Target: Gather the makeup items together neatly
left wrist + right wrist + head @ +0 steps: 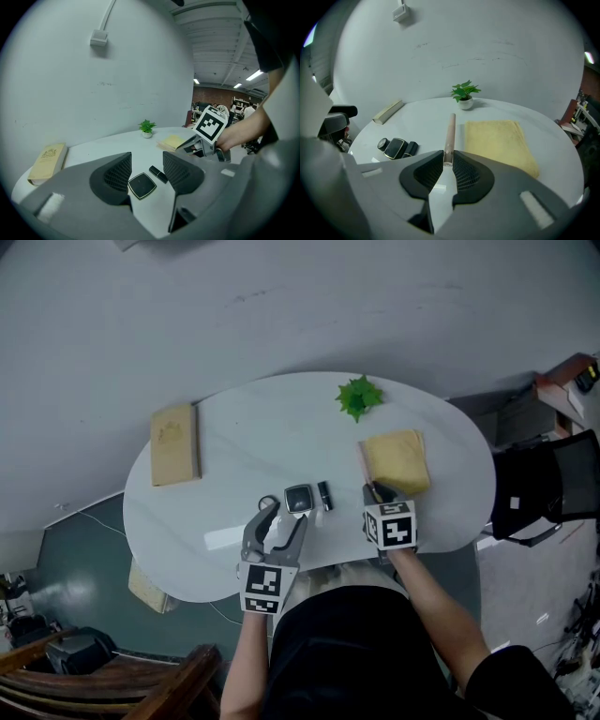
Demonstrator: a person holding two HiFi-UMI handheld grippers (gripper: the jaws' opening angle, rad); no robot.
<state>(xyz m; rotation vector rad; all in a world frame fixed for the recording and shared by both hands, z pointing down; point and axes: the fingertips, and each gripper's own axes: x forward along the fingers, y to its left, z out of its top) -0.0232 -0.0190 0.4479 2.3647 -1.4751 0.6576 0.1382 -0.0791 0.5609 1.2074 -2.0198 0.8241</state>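
A slim pink makeup stick [450,131] juts out forward from my right gripper [448,158], whose jaws are shut on its near end. In the head view this gripper [375,491] sits at the near left corner of a yellow cloth [398,461]. A black square compact [298,498], a black lipstick [324,494] and a small round black item [268,503] lie together near the table's front edge. My left gripper [286,517] stands open just short of them. Between its jaws [146,164] I see the compact [142,184] and lipstick [158,174] on the table, neither gripped.
The white oval table [253,418] also bears a tan book [174,444] at the far left and a small green plant [358,397] at the back. Chairs stand off the right edge [548,493], and a wooden one sits at the lower left [122,690].
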